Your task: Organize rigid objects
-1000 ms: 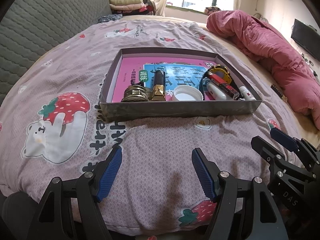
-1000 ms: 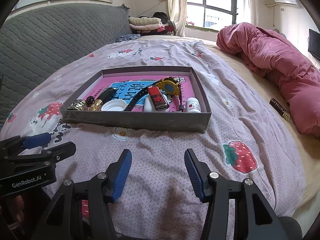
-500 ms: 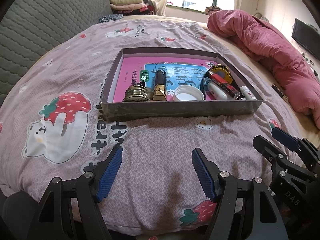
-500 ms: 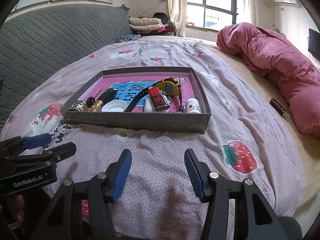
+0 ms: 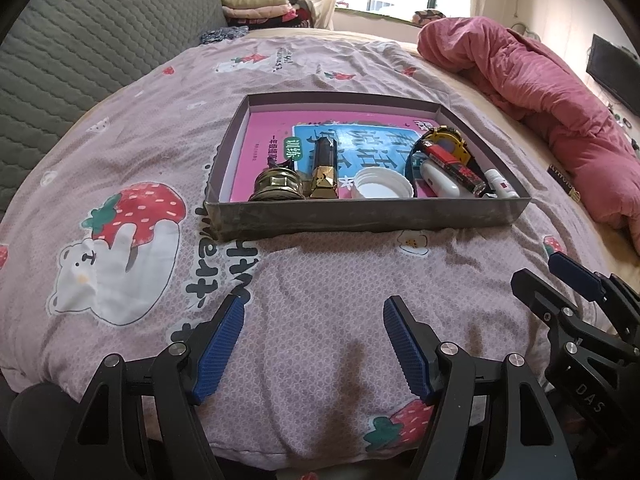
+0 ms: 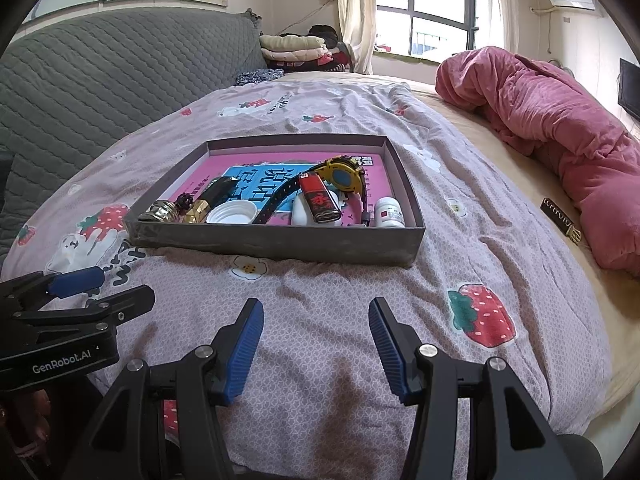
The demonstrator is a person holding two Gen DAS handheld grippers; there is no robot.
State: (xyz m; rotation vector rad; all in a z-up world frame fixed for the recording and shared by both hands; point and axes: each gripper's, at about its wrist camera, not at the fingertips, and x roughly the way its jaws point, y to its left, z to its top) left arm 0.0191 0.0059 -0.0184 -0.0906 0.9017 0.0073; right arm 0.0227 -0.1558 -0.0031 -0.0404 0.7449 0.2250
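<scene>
A shallow grey box (image 5: 360, 218) (image 6: 280, 242) sits on the bed over a pink book. In it lie a gold cap (image 5: 276, 186), a black-gold bottle (image 5: 325, 164), a white lid (image 5: 384, 184) (image 6: 232, 213), a red lighter (image 6: 319, 197) (image 5: 448, 162), a yellow watch (image 6: 340, 174), a white oval case (image 5: 440, 182) and a small white bottle (image 6: 390, 213). My left gripper (image 5: 314, 344) is open and empty, low before the box. My right gripper (image 6: 316, 344) is open and empty beside it, also short of the box.
The bed has a pink strawberry-print sheet (image 5: 120, 240). A crumpled pink duvet (image 6: 560, 128) lies at right. A small dark gold-printed item (image 6: 560, 220) lies on the beige sheet beside it. A grey quilted headboard (image 6: 100, 80) is at left, folded clothes (image 6: 296, 50) at the back.
Both grippers have stayed open and nearly still; the view has shifted only slightly. Nothing in the box has moved.
</scene>
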